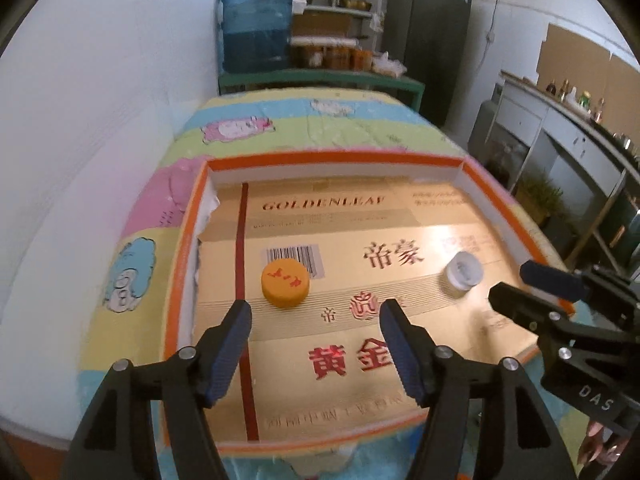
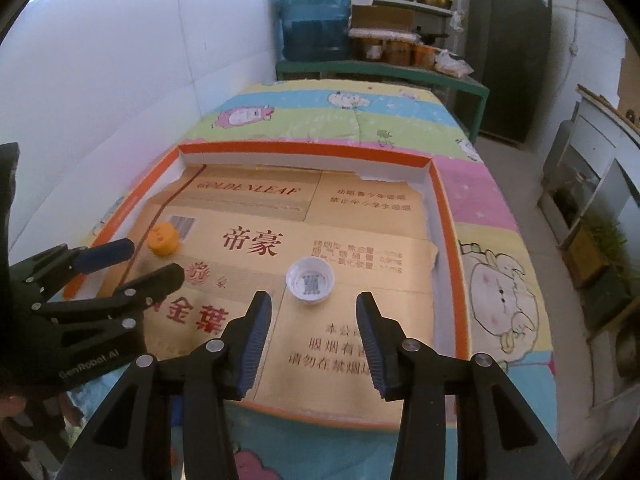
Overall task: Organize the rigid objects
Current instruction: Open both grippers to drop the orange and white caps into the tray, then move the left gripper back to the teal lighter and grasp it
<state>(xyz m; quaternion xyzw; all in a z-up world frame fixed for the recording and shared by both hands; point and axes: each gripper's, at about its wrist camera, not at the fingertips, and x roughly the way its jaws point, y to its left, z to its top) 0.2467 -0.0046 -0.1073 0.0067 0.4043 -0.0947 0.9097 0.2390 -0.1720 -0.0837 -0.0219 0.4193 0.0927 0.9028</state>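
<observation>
Partly cropped right hand-held gripper (image 1: 516, 284), white cap (image 1: 463, 271) print unreadable

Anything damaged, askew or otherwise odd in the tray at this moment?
Yes. The tray's white inner lining is torn along the far wall. The white cap lies open side up, while the orange cap sits top up. Nothing is spilled.

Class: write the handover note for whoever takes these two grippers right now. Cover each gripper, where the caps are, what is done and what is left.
Left gripper: jaws open, empty, just short of the orange cap.
Right gripper: jaws open, empty, just short of the white cap.
Both caps lie apart on the cardboard liner inside the orange-rimmed tray; orange cap top up, white cap hollow side up.
Done: nothing visibly grouped.
Left: grasp the caps and bring them together.
</observation>
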